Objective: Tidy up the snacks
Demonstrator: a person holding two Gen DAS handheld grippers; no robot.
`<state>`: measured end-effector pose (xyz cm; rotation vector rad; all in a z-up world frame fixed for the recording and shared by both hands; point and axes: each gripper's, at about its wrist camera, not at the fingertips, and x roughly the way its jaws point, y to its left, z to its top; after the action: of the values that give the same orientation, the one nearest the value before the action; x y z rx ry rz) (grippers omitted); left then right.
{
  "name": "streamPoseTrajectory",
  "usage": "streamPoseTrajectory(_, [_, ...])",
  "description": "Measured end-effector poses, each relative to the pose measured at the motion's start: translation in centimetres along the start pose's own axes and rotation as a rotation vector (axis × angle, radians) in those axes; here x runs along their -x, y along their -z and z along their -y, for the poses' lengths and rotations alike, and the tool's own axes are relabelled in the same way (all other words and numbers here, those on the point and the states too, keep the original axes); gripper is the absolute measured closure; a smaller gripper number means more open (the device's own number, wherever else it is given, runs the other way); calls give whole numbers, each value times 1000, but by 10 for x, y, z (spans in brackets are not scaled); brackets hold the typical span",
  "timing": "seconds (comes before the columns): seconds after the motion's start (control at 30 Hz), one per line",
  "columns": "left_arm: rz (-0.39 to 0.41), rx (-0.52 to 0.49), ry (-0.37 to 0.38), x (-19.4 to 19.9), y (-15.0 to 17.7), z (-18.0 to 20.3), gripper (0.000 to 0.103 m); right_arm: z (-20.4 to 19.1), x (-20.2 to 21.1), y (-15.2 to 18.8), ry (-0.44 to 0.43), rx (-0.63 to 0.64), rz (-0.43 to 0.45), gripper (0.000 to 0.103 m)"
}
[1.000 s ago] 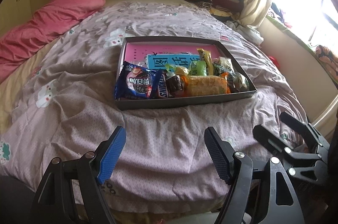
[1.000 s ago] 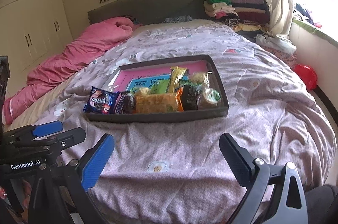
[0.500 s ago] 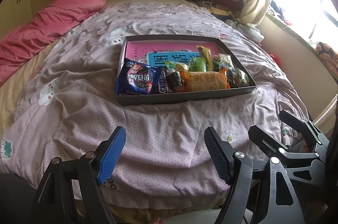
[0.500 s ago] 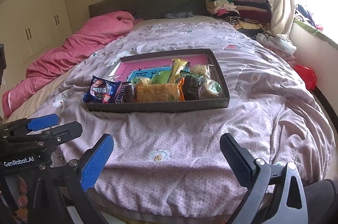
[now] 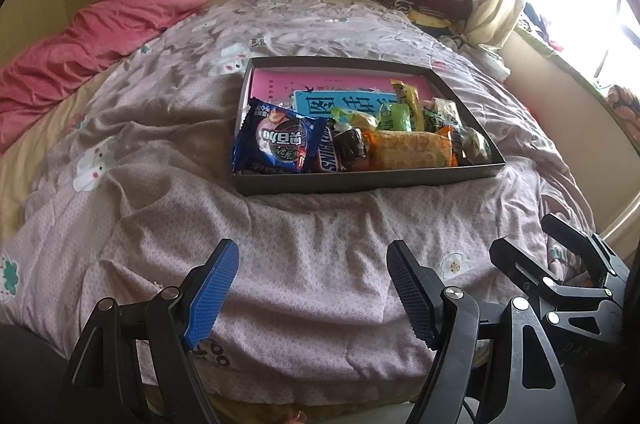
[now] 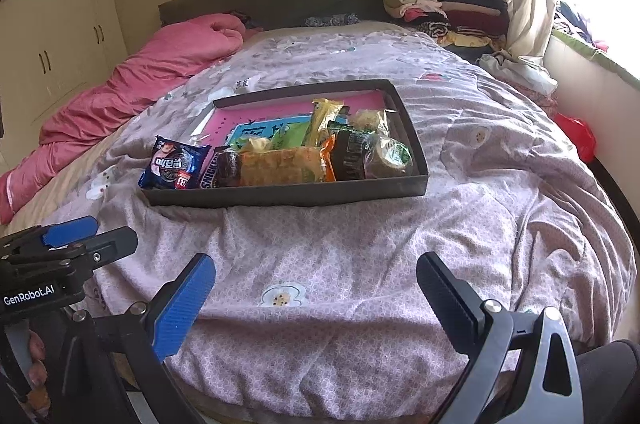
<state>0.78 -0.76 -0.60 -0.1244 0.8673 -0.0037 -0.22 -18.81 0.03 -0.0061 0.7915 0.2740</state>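
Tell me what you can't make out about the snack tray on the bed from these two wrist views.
- Blue booklet on the pink sheet: both views, its title is half covered by snacks.
- Dark-wrapped snack beside the Snickers bar: label unreadable, too small in both views.
- Round snack in the tray's right corner: left view, the orange noodle packet partly hides it.
- Tray floor under the front row: covered by packets.

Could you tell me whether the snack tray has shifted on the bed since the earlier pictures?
No. The snack tray lies on the same bedspread folds below the white rabbit print; it only looks larger because the camera neared.
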Motion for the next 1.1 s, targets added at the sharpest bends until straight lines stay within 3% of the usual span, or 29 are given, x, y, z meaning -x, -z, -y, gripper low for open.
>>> streamPoseTrajectory(1.1, [-9, 2, -72, -4, -2, -2, 25, -2, 3, -3, 7, 14, 20, 1])
